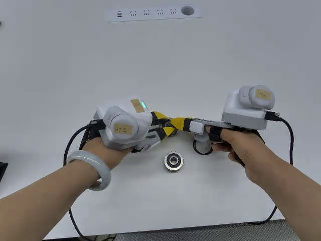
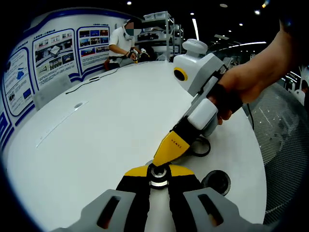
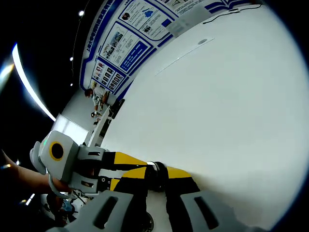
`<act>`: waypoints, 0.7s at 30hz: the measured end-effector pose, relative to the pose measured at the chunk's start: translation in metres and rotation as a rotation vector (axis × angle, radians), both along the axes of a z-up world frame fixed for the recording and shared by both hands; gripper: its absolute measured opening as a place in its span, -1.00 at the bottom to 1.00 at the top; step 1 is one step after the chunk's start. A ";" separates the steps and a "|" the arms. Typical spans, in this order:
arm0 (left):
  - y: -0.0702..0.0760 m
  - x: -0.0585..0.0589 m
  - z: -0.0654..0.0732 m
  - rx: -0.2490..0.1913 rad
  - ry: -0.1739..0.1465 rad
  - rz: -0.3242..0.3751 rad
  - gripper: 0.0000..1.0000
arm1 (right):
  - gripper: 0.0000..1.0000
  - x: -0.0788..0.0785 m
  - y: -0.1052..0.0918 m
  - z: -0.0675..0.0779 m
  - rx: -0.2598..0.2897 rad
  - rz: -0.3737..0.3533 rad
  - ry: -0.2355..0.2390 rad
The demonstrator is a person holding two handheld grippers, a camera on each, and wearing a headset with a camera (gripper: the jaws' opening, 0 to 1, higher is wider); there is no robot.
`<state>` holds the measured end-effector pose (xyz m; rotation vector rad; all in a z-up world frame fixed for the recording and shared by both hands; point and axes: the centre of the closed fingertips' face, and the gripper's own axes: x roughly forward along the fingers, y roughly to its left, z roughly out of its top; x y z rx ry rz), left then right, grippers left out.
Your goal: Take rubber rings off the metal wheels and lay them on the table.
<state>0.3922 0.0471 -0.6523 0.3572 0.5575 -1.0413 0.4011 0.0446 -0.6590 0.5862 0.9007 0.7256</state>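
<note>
My left gripper [image 1: 167,132] [image 2: 159,170] is shut on a small metal wheel [image 2: 159,176], held above the white table. My right gripper [image 1: 173,122] [image 3: 156,175] meets it tip to tip, and its yellow jaws close on the dark rubber ring [image 3: 157,178] around that wheel. In the left gripper view the right gripper's yellow jaw [image 2: 171,146] comes in from the right. A second metal wheel [image 1: 173,161] [image 2: 216,181] lies on the table just below the jaws. One loose black rubber ring [image 1: 202,148] [image 2: 201,147] lies on the table under the right hand.
A white power strip [image 1: 153,12] and a round cable hole [image 1: 187,10] sit at the table's far edge. Black cables [image 1: 288,150] trail from both grippers. The table's front edge [image 1: 200,232] is close. A person [image 2: 123,41] works at the far end.
</note>
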 end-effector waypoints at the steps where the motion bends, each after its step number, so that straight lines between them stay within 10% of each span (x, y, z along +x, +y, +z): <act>1: 0.000 0.000 0.000 -0.001 0.000 0.000 -0.74 | -0.70 -0.001 0.000 0.000 0.000 0.002 0.002; 21: 0.000 0.000 0.000 -0.008 0.001 0.001 -0.74 | -0.80 -0.014 -0.004 0.005 0.032 0.011 0.026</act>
